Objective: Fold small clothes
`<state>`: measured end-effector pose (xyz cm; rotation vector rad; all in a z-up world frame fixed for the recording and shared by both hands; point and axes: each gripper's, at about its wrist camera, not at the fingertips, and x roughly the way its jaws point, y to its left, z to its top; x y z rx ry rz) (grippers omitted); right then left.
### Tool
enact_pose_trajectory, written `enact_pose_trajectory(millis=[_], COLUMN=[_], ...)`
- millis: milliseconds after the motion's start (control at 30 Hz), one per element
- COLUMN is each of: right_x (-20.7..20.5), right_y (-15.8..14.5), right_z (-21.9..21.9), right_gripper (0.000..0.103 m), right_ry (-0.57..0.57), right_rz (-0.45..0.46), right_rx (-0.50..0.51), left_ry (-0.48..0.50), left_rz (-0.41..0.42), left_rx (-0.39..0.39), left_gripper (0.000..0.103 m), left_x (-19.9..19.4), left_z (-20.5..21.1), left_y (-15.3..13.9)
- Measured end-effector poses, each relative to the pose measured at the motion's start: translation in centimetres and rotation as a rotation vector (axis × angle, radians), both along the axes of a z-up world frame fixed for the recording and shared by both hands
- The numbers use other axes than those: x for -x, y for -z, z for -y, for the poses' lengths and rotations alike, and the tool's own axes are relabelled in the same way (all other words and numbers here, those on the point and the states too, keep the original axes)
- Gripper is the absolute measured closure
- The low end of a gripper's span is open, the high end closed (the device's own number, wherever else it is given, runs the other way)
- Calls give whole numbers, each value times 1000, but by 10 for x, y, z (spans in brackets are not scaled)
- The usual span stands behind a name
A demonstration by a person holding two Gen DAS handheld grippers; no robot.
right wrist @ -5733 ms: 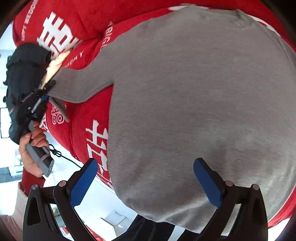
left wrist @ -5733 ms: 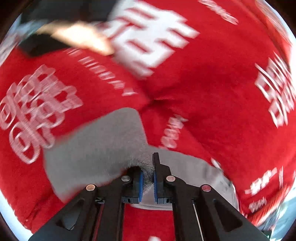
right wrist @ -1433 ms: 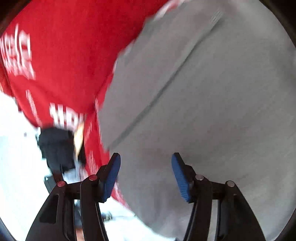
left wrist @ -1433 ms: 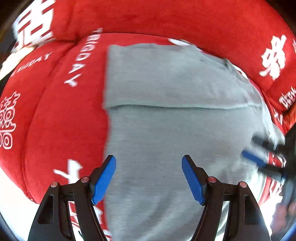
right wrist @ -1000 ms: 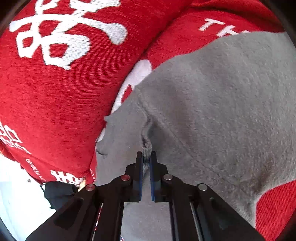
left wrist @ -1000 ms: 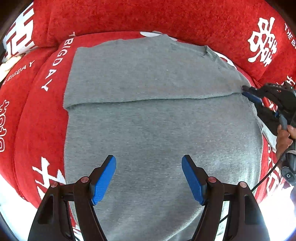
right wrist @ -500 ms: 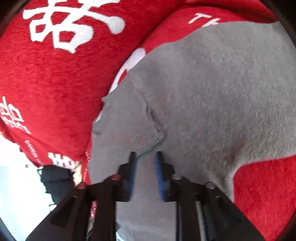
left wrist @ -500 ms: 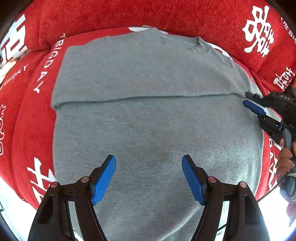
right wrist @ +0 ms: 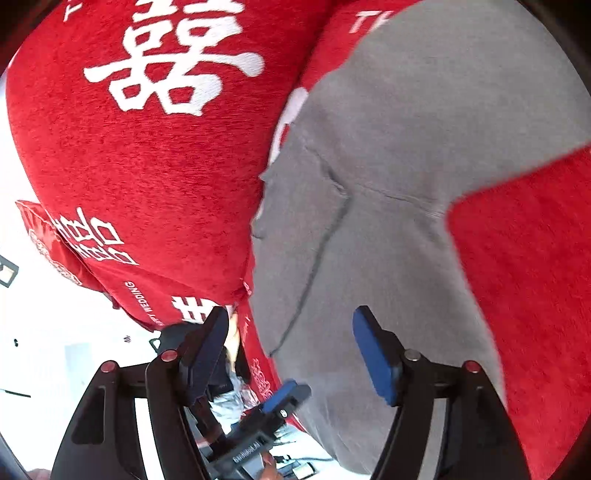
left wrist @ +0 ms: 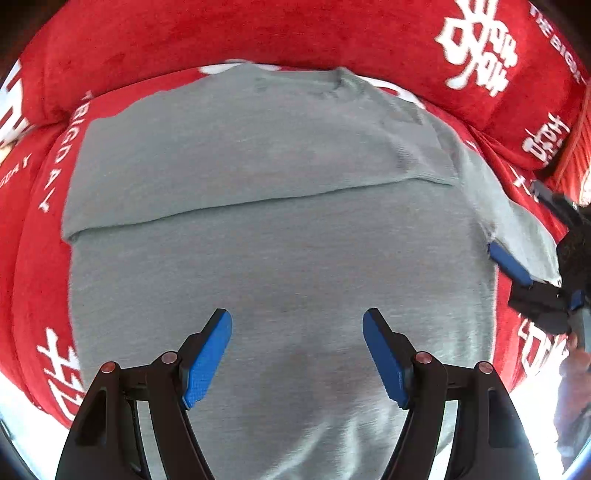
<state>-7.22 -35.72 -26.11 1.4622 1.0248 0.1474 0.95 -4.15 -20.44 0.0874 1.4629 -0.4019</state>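
Grey sweater [left wrist: 280, 266] lies flat on the red sofa [left wrist: 258, 33], one sleeve folded across; left gripper [left wrist: 297, 354] and right gripper [right wrist: 290, 350] hover above, fingers spread.

Grey on red

I'm seeing a plain grey sweater [left wrist: 280, 236] lying on a red sofa cover [left wrist: 258, 37] printed with white characters; my fingers' pads [left wrist: 207, 354] are showing blue.

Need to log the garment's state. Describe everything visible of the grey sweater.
The grey knit sweater lies flat on the red sofa cover with white lettering, neckline toward the backrest. Both sleeves are folded across its upper body, leaving a straight horizontal edge. The fabric looks soft and fine-ribbed. The open left gripper and right gripper hang over it.
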Motion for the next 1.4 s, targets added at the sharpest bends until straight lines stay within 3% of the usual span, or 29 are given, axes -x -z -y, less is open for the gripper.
enact_pose_trajectory(millis=[100, 200, 300, 400, 433, 467, 633, 733, 867, 967, 1133, 1233, 1333, 1367, 1400], right_x=[18, 39, 65, 88, 93, 99, 138, 157, 157, 144, 122, 112, 111, 112, 114], right_y=[-5, -7, -16, -18, -17, -17, -19, -12, 5, 15, 11, 8, 21, 25, 29], right_z=[15, 39, 66, 86, 90, 97, 145, 177, 210, 222, 225, 227, 228, 229, 229], right_gripper=[29, 20, 16, 8, 8, 8, 8, 8, 10, 19, 81, 83, 82, 81, 80], right_ry=[-4, 33, 140, 247, 270, 291, 430, 524, 528, 515, 464, 441, 439, 443, 452], right_rz=[-21, -48, 75, 266, 276, 248, 22, -58, -120, -94, -42, -33, -70, -100, -123], right_rx=[31, 17, -53, -262, -290, -272, 62, 155, 210, 186, 214, 245, 194, 181, 174], left_ry=[31, 76, 115, 149, 159, 166, 178, 166, 141, 133, 137, 144, 184, 198, 197], left_rz=[-2, 5, 8, 9, 11, 13, 47, 90, 122, 144, 208, 248, 225, 205, 246], left_rx=[12, 23, 33, 45, 46, 47, 65, 55, 29, 9, -3, -1, -68, -95, -89], left_gripper=[29, 29, 29, 29, 29, 29, 29, 29, 29, 29, 29, 29, 29, 24, 21], left_x=[4, 12, 19, 25, 25, 25, 20, 11, -1, -7, -11, -11, -10, -9, -6], left_z=[21, 48, 70, 98, 107, 115, 156, 176, 196, 208, 223, 232, 247, 250, 250], left_y=[-1, -4, -5, -6, -6, -6, -13, -14, -8, -3, -5, -3, 25, 34, 34])
